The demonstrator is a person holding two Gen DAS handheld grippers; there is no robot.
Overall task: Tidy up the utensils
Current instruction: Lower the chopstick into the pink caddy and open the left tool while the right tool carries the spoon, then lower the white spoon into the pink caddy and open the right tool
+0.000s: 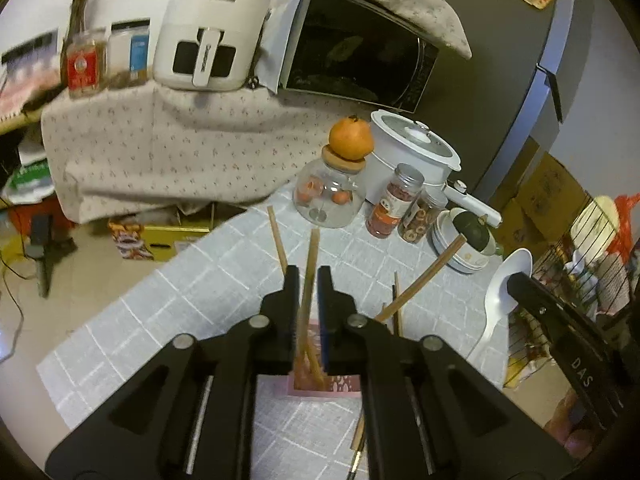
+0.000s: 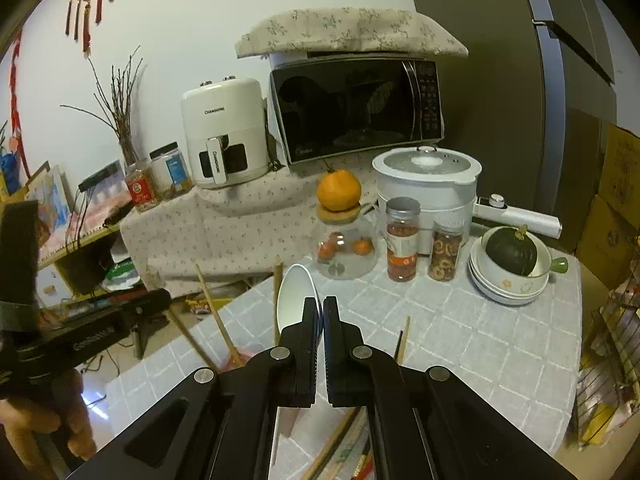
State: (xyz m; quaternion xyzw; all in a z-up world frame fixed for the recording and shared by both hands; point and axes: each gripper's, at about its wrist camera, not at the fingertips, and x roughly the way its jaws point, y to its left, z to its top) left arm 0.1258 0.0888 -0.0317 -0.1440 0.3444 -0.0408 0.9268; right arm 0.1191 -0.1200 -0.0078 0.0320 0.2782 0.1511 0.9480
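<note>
In the left wrist view my left gripper (image 1: 308, 274) stands slightly open around a wooden chopstick (image 1: 311, 256), with a small gap beside it. The chopstick's lower end rests in a pink holder (image 1: 340, 386) on the table. Two more chopsticks (image 1: 277, 236) lean out of the holder. My right gripper (image 2: 321, 305) is shut on the rim of a white spoon (image 2: 296, 292), held above the table. It shows at the right of the left wrist view as the right gripper (image 1: 514, 282) with the spoon (image 1: 494, 308). Loose chopsticks (image 2: 403, 340) lie on the grey checked tablecloth (image 2: 460, 340).
At the table's back stand a glass jar (image 2: 346, 252) with an orange on its lid, two spice jars (image 2: 402, 240), stacked bowls (image 2: 508, 284) holding a dark squash, and a white cooker (image 2: 428, 184). A wire rack (image 2: 612, 340) is at the right. The table's edge drops off at left.
</note>
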